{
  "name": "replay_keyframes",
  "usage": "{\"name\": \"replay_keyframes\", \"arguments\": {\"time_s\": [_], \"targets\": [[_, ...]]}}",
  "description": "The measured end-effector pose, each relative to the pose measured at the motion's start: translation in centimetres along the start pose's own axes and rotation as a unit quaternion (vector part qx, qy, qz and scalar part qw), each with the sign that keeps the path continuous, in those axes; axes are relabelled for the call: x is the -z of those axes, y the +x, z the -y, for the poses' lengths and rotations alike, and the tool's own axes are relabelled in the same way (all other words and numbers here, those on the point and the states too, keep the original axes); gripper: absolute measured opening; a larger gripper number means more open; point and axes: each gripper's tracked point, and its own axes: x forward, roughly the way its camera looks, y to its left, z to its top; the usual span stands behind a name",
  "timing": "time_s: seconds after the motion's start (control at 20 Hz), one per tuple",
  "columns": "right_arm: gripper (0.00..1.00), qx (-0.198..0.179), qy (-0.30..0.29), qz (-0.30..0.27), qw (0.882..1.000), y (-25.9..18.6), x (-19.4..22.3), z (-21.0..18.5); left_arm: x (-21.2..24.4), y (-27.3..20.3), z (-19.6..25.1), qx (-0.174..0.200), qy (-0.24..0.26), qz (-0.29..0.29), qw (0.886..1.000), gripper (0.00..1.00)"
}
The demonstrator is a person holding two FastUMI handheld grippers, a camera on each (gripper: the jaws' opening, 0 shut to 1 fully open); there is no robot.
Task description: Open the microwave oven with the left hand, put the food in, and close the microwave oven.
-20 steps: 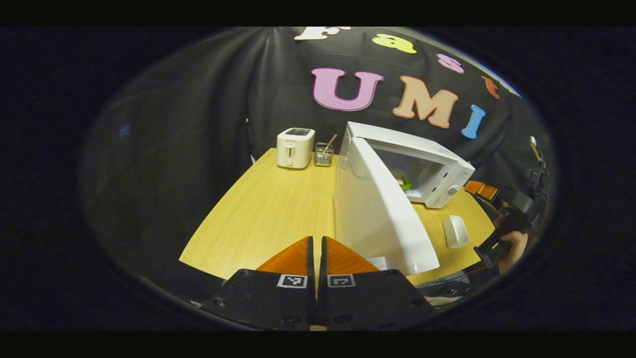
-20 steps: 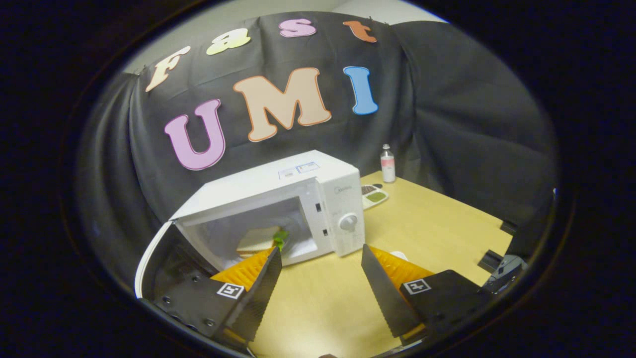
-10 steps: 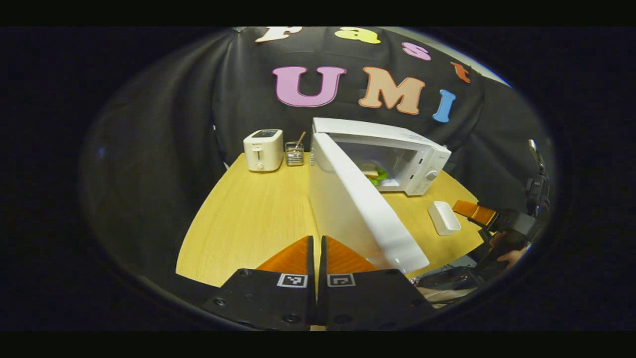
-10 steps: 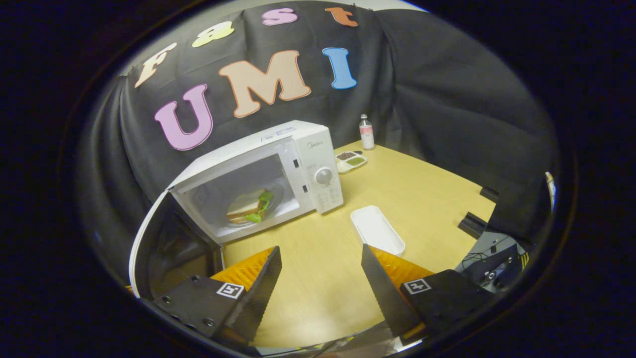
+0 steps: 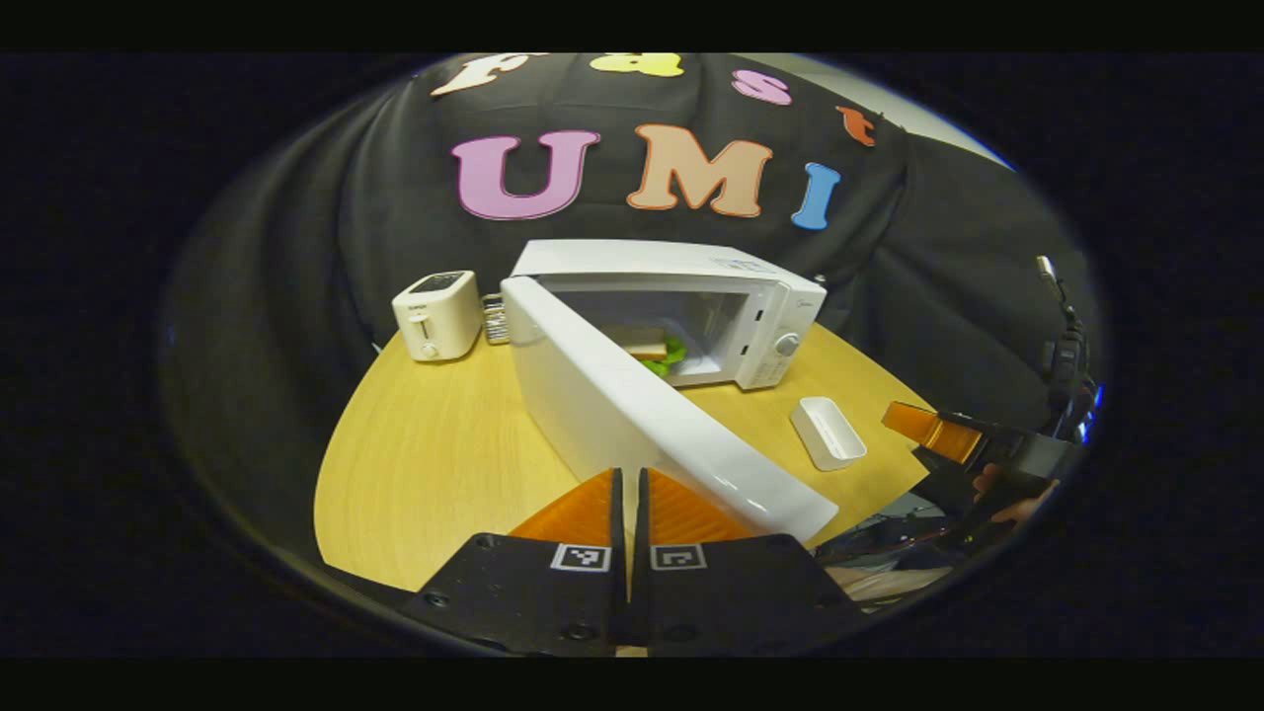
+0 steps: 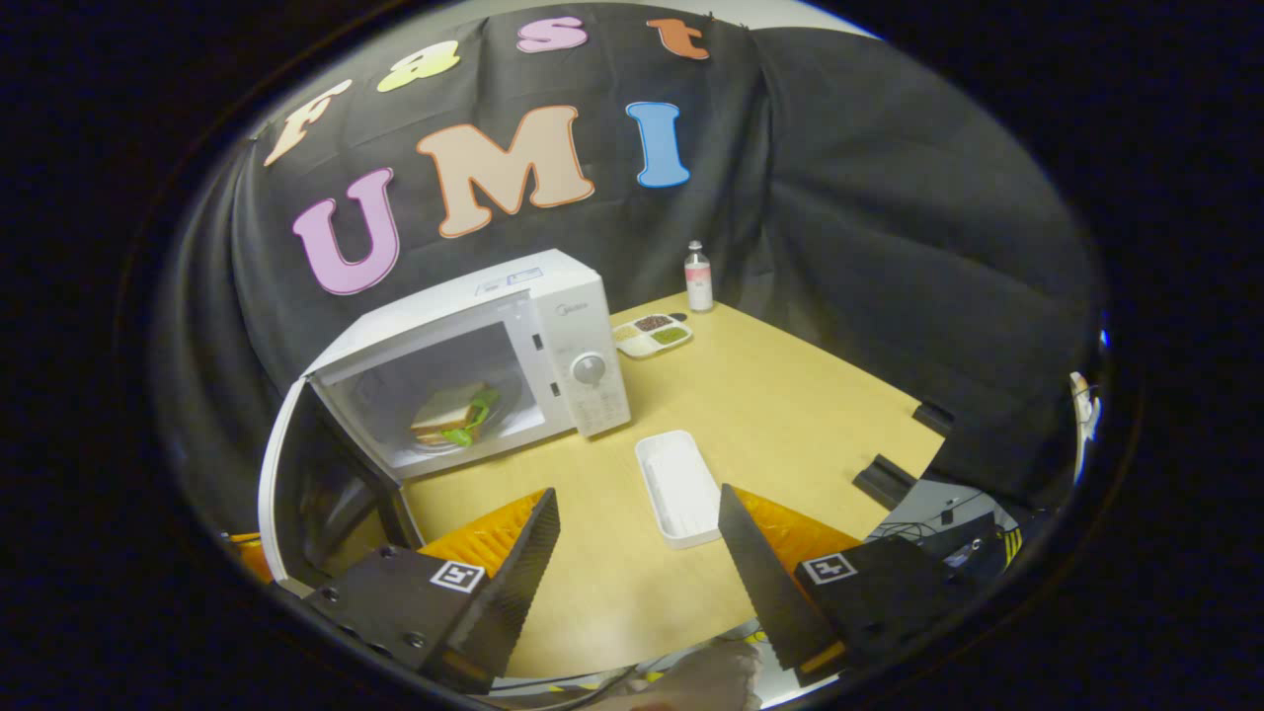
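The white microwave [image 5: 671, 265] stands on the wooden table [image 5: 434, 454] with its door [image 5: 632, 410] swung wide open. A sandwich with green leaves [image 5: 655, 348] lies inside the oven. My left gripper [image 5: 628, 494] is shut with nothing in it, low at the table's near edge, just on the outer side of the door's free end. In the right gripper view the microwave [image 6: 563, 316], its door [image 6: 286, 474] and the sandwich [image 6: 452, 413] lie ahead to the left. My right gripper [image 6: 637, 515] is open and empty, back over the table's front.
A white empty tray [image 6: 676, 484] lies just ahead of the right gripper. A compartment dish [image 6: 652, 334] and a small bottle [image 6: 698, 276] sit behind the oven's right side. A white toaster [image 5: 437, 314] and a wire holder [image 5: 494, 318] stand left of it.
The right gripper has drawn back from the oven mouth, leaving the sandwich inside. The left gripper view has swung, so the oven sits more to the centre. The door stays open.
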Motion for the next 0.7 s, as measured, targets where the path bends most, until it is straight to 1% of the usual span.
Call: {"name": "replay_keyframes", "arguments": {"time_s": [0.05,0.1,0.15,0.2,0.25,0.3,0.35,0.4,0.45,0.55,0.6,0.65,0.7], "targets": [[1.0,0.003,-0.002,0.003,1.0,0.2,-0.7,0.7,-0.4,0.6,0.7,-0.001,0.011,0.001,1.0,0.01],[0.92,0.004,-0.005,0.007,1.0,0.3,-1.4,1.4,-0.9,1.2,1.6,0.0,0.02,0.003,1.0,0.01],[0.92,0.005,-0.007,0.011,1.0,0.5,-2.0,2.0,-1.2,1.8,2.4,0.002,0.027,0.005,1.0,0.01],[1.0,0.006,-0.009,0.014,1.0,0.7,-2.5,2.6,-1.6,2.4,3.3,0.007,0.031,0.006,0.999,0.02],[1.0,0.005,-0.011,0.016,1.0,0.9,-3.0,3.1,-2.0,2.9,4.3,0.013,0.033,0.006,0.999,0.01],[0.92,0.004,-0.012,0.018,1.0,1.1,-3.4,3.5,-2.5,3.6,5.1,0.016,0.034,0.007,0.999,0.01],[0.92,0.004,-0.015,0.018,1.0,1.4,-3.7,4.0,-2.8,4.1,6.1,0.017,0.035,0.01,0.999,0.01],[1.0,0.004,-0.017,0.021,1.0,1.7,-4.2,4.5,-3.1,4.6,6.6,0.017,0.036,0.012,0.999,0.01],[0.92,0.002,-0.016,0.024,1.0,2.0,-4.7,4.8,-3.6,5.3,7.2,0.018,0.038,0.016,0.999,0.01],[0.92,-0.003,-0.015,0.036,0.999,2.7,-5.9,5.4,-4.3,6.8,8.2,0.015,0.044,0.018,0.999,0.01],[1.0,-0.005,-0.016,0.041,0.999,3.0,-6.4,5.6,-4.8,7.5,8.5,0.013,0.047,0.02,0.999,0.01],[0.92,-0.008,-0.018,0.044,0.999,3.4,-6.9,5.8,-5.3,8.2,8.9,0.01,0.049,0.023,0.999,0.01],[0.92,-0.012,-0.019,0.046,0.999,3.8,-7.2,5.9,-5.7,8.9,9.2,0.007,0.048,0.026,0.998,0.01]]}}
